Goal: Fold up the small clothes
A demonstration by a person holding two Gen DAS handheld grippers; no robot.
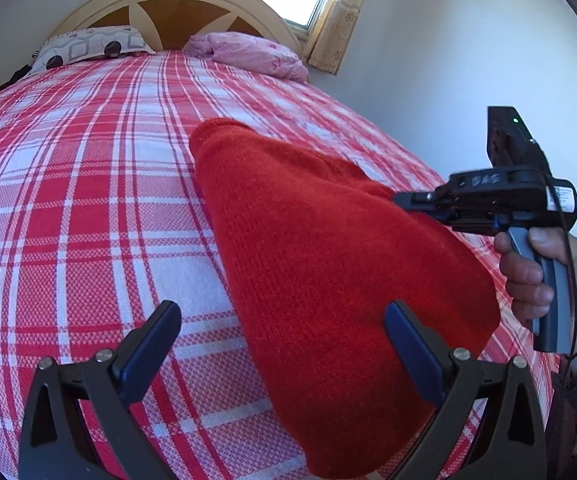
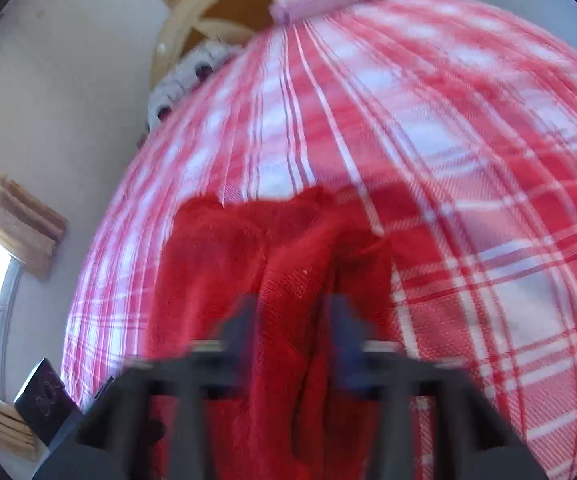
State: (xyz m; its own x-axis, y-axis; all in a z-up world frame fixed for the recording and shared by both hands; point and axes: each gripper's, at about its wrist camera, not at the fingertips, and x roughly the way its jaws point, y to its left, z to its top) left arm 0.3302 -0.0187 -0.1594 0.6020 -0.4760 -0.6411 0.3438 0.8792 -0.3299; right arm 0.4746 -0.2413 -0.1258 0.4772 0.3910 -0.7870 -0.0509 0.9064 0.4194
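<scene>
Fabric of the red sweater (image 2: 288, 312) is bunched and clamped between the right tool (image 2: 294, 320)'s nearly closed fingers. The left tool (image 1: 284, 336) stands wide apart, gripping nothing, with the sweater spreading from its 3 o'clock finger (image 1: 412, 348) toward 12 across the red plaid bed (image 1: 88, 200).

Knit garment (image 1: 328, 248) on bedspread (image 1: 88, 200) — right gripper (image 2: 294, 320) at its right edge; left gripper (image 1: 284, 340) near; two pillows (image 1: 88, 44) behind, against headboard (image 1: 176, 4).
</scene>
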